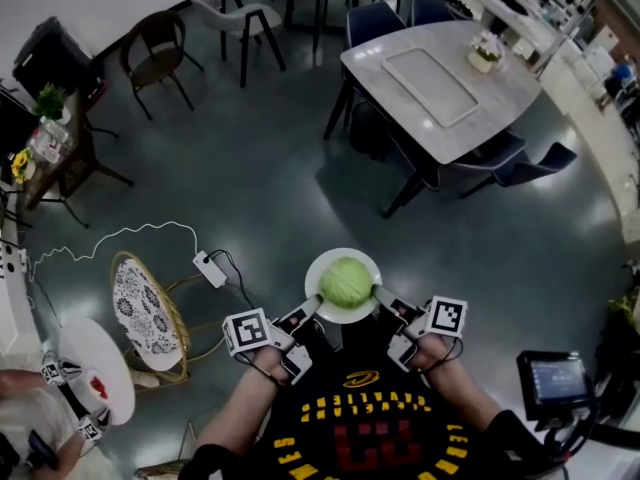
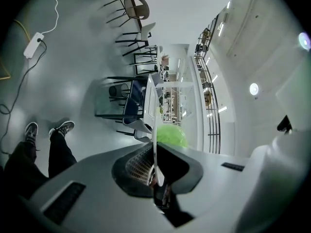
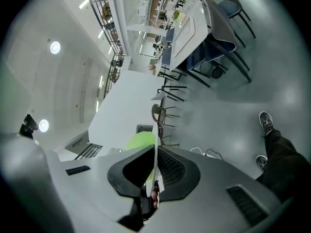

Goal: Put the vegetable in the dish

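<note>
The vegetable (image 1: 346,281) is a round, pale green head with crinkled leaves, sitting in the middle of a white dish (image 1: 318,266) and filling most of it. The dish is held in the air over the grey floor (image 1: 250,188), just in front of the person's chest. The left gripper (image 1: 309,308) is clamped on the dish's left rim and the right gripper (image 1: 383,295) on its right rim. Each gripper view shows the thin rim edge-on between closed jaws, with the green head just beyond. Both forearms angle inward, level with each other
</note>
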